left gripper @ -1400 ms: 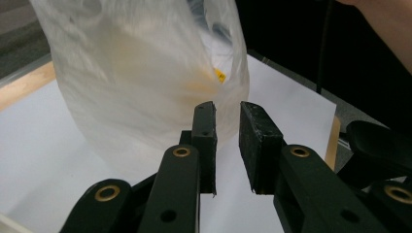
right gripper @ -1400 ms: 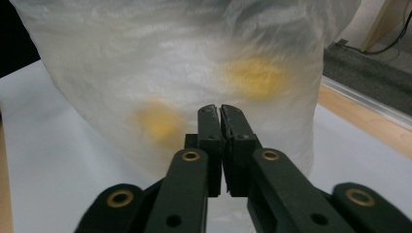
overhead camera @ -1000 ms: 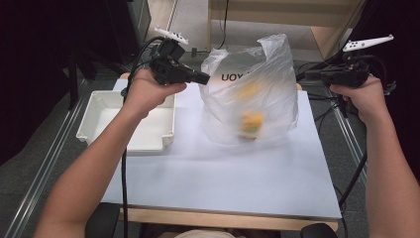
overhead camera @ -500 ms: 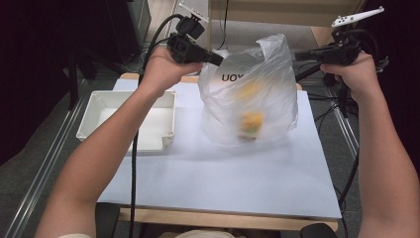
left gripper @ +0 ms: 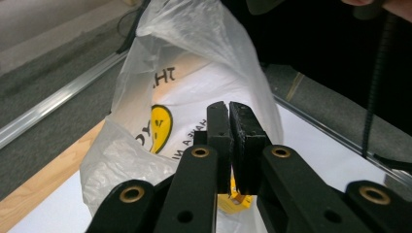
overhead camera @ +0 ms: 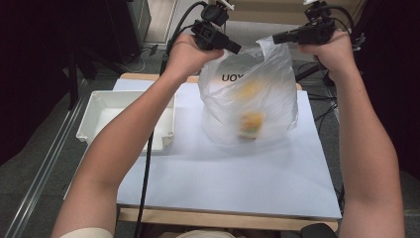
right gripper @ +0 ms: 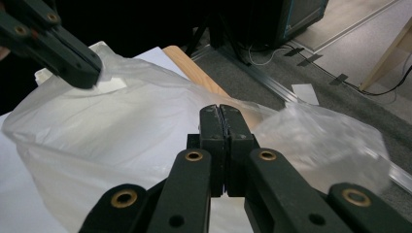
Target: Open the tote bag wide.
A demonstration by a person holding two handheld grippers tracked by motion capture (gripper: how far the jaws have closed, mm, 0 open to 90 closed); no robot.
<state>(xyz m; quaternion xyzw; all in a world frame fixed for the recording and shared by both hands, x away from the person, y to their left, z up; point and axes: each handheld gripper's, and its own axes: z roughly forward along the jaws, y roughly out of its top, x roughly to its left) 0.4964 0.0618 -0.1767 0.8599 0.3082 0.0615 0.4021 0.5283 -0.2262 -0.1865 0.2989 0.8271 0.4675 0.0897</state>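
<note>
Above the mat (overhead camera: 223, 183), both grippers have climbed; left gripper (overhead camera: 236, 48) and right gripper (overhead camera: 275, 37) each clamp the bag (overhead camera: 247, 99) by its top; it hangs over the mat's far half, contents blurred, beside the tray (overhead camera: 99, 106); looks like a lift underway.

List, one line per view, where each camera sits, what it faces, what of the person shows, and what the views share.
High view: above the person's side, facing forward and down on the white table, white tray and plastic bag; both forearms, the left gripper and right gripper show.
Left gripper view: rides the left gripper, facing the bag's printed side.
Right gripper view: rides the right gripper, facing along the bag's top; the left gripper shows farther off.
Shared: the bag, pinched by both grippers.
</note>
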